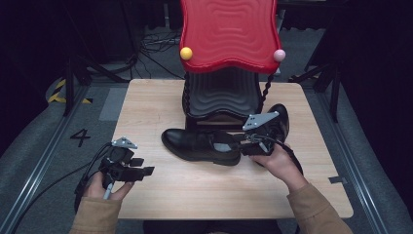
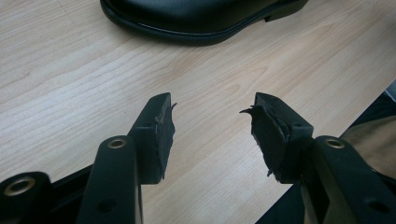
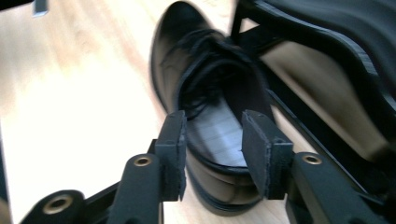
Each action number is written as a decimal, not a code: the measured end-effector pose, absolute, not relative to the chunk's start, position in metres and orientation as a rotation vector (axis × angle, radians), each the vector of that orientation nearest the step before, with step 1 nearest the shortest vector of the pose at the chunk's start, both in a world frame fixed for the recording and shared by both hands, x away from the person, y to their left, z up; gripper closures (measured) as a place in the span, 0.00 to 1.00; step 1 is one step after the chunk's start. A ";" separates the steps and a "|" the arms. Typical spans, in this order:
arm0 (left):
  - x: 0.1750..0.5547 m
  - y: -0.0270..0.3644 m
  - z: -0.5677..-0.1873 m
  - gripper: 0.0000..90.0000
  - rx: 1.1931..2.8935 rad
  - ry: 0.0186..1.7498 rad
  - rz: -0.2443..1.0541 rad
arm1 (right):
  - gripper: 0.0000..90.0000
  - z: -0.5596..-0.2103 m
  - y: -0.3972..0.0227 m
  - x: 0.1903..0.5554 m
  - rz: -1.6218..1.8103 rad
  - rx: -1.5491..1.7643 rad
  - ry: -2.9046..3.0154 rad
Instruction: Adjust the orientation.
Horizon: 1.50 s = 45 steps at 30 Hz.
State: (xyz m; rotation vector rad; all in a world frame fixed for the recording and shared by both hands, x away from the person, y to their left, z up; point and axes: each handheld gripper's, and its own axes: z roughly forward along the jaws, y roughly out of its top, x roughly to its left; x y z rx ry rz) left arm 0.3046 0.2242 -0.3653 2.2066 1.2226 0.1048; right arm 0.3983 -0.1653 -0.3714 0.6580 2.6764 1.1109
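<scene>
A black leather lace-up shoe (image 1: 199, 145) lies on its sole in the middle of the wooden table (image 1: 195, 190), toe to the left. My right gripper (image 1: 243, 146) hovers at its heel end. In the right gripper view the right gripper (image 3: 212, 149) has its jaws apart over the shoe (image 3: 205, 79), above the heel opening, and the pads press on nothing. A second black shoe (image 1: 280, 119) stands behind that hand. My left gripper (image 1: 143, 166) rests near the table's left front corner, and the left gripper (image 2: 212, 130) is open and empty, with the shoe's sole edge (image 2: 196, 14) beyond it.
A stand with a wavy red top (image 1: 229, 34) and a black wavy shelf (image 1: 221, 95) below it occupies the table's back middle, just behind the shoes. Cables (image 1: 156, 44) lie on the floor behind. Bare wood spreads across the table's front and left.
</scene>
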 end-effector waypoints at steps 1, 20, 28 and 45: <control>0.303 0.224 -0.365 0.54 2.202 1.227 0.107 | 0.64 -0.373 -0.163 0.398 1.110 0.639 2.697; 0.287 0.238 -0.369 0.54 2.177 1.287 0.106 | 0.58 -0.419 -0.124 0.417 0.844 0.541 2.924; 0.279 0.246 -0.370 0.53 2.163 1.315 0.119 | 0.78 -0.425 -0.121 0.425 0.850 0.543 2.961; 0.283 0.247 -0.372 0.53 2.158 1.315 0.102 | 0.95 -0.406 -0.112 0.407 0.950 0.444 2.959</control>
